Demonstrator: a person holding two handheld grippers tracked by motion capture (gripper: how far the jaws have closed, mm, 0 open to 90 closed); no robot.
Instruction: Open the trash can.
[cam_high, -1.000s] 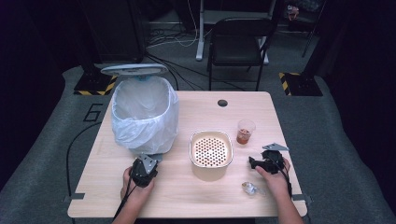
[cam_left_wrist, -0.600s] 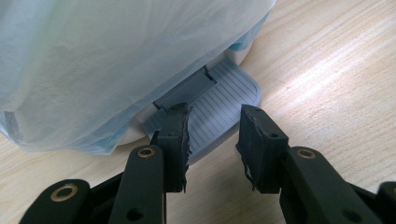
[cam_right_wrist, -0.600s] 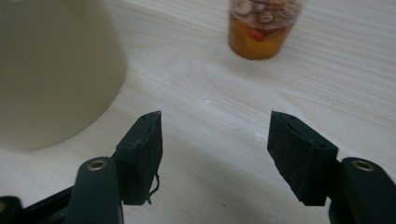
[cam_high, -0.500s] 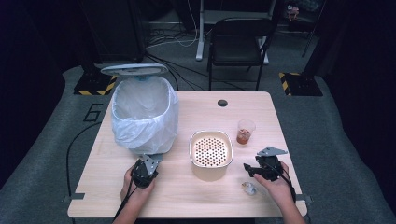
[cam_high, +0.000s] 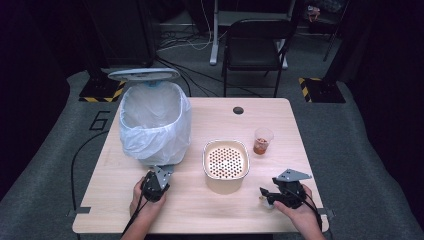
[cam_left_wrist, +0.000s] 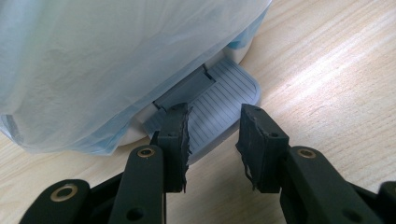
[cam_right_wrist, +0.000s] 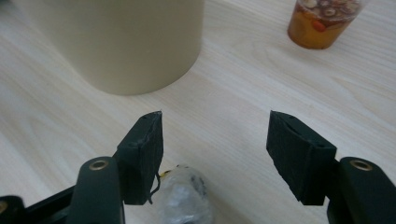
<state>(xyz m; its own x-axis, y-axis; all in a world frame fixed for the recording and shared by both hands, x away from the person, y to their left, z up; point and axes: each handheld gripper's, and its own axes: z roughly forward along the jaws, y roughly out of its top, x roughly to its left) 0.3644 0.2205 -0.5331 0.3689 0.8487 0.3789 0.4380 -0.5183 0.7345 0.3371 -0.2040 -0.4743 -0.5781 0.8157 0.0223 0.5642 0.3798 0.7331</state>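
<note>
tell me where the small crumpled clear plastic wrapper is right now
The small crumpled clear plastic wrapper lies on the light wooden table near its front right edge, just below the open right hand-held gripper, in front of the cream perforated bowl.

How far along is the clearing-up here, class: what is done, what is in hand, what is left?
Done: the bin's lid stands open, with the left gripper open at the pedal. In hand: the right gripper, open, is just above the crumpled clear wrapper, not yet holding it. Left: grasp the wrapper and probably drop it in the lined bin. The strainer bowl and cup sit untouched.
</note>
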